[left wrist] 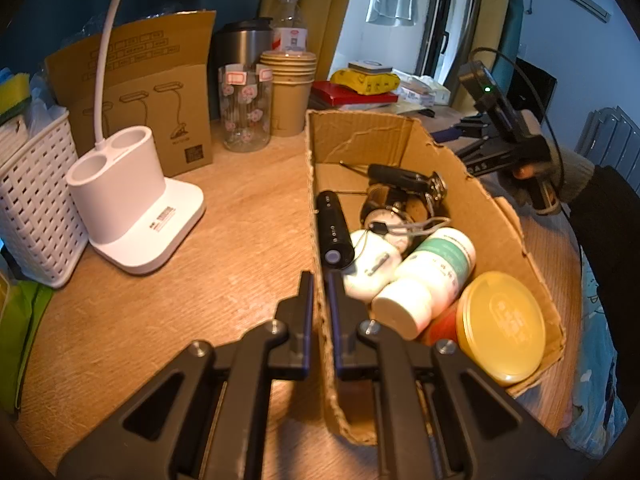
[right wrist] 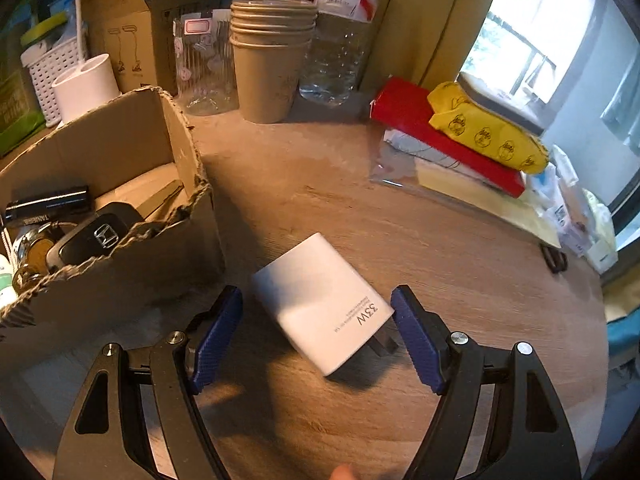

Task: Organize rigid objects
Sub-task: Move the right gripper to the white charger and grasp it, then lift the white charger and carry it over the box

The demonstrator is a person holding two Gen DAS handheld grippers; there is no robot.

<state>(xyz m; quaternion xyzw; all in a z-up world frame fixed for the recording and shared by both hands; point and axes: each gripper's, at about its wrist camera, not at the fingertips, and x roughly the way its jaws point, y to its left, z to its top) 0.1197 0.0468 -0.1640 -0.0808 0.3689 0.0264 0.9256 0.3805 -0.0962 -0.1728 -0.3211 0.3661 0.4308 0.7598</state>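
A torn cardboard box (left wrist: 492, 216) stands on the wooden table. It holds a black cylinder (left wrist: 333, 236), a white bottle (left wrist: 428, 276), a yellow-lidded jar (left wrist: 502, 326), a car key (right wrist: 94, 236) and other small items. My left gripper (left wrist: 319, 280) is shut on the box's near left wall. The box also shows in the right wrist view (right wrist: 120, 152). My right gripper (right wrist: 316, 312) is open, its fingers either side of a white 33W charger (right wrist: 320, 300) lying on the table right of the box.
A white lamp base (left wrist: 132, 200), white basket (left wrist: 32, 200), lamp carton (left wrist: 160, 92), glass jar (left wrist: 246, 108), paper cups (right wrist: 272, 60), steel tumbler and water bottle (right wrist: 340, 32) line the back. A red book (right wrist: 440, 136) under a yellow pouch (right wrist: 484, 132) lies right.
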